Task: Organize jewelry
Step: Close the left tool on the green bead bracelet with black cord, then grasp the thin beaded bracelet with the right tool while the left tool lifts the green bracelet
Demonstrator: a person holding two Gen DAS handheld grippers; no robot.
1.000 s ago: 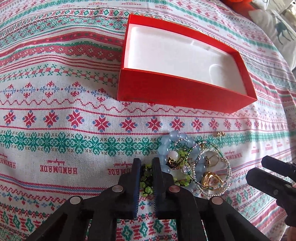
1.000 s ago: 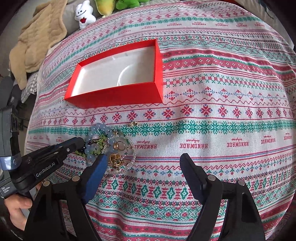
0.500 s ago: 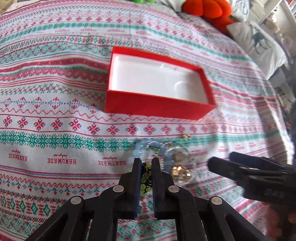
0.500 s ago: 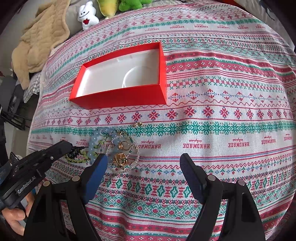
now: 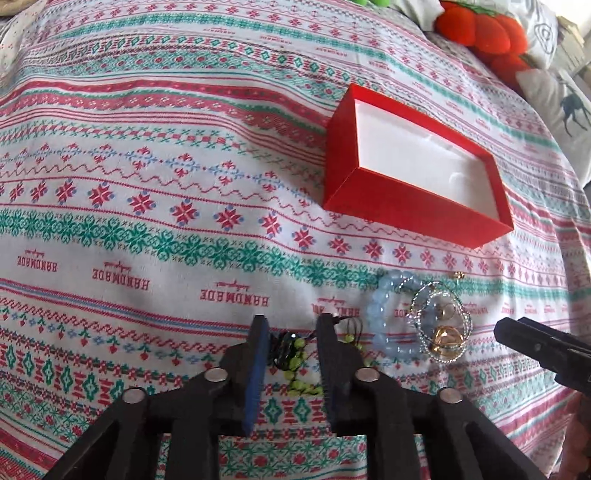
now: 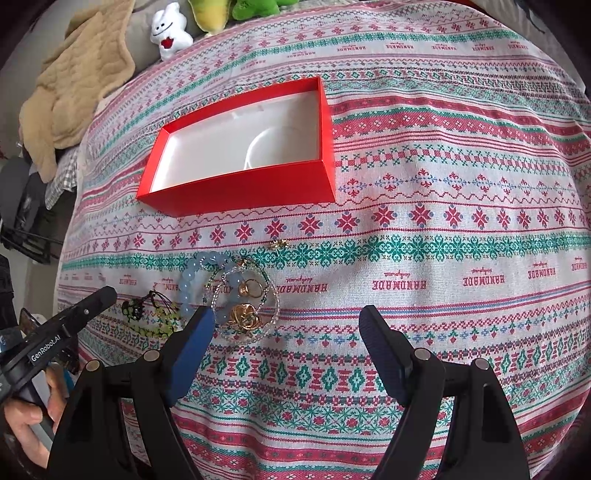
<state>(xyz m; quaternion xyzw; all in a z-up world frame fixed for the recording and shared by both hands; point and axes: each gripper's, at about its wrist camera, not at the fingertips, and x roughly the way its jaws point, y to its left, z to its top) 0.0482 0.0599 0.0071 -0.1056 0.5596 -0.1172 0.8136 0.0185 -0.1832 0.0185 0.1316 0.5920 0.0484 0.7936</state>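
A red box (image 5: 413, 205) with a white lining lies open on the patterned cloth; it also shows in the right wrist view (image 6: 240, 186). A jewelry pile lies in front of it: a pale blue bead bracelet (image 5: 384, 314) (image 6: 188, 280), clear beaded loops with gold pieces (image 5: 443, 336) (image 6: 247, 314), and a small gold earring (image 6: 279, 243). A green bead bracelet with a black cord (image 5: 295, 354) (image 6: 155, 314) lies on the cloth, pulled left of the pile. My left gripper (image 5: 291, 326) is open around it. My right gripper (image 6: 288, 314) is wide open and empty, right of the pile.
The patterned cloth (image 6: 443, 221) covers the whole surface. A beige blanket (image 6: 74, 81) and plush toys (image 6: 170, 33) lie at the far left edge. An orange plush (image 5: 480, 33) and a pillow (image 5: 554, 107) lie at the far right edge.
My left gripper pulled the green bracelet left out of the pile while shut on it, then opened; the bracelet now lies between its fingers. The right gripper stayed open and hardly moved.
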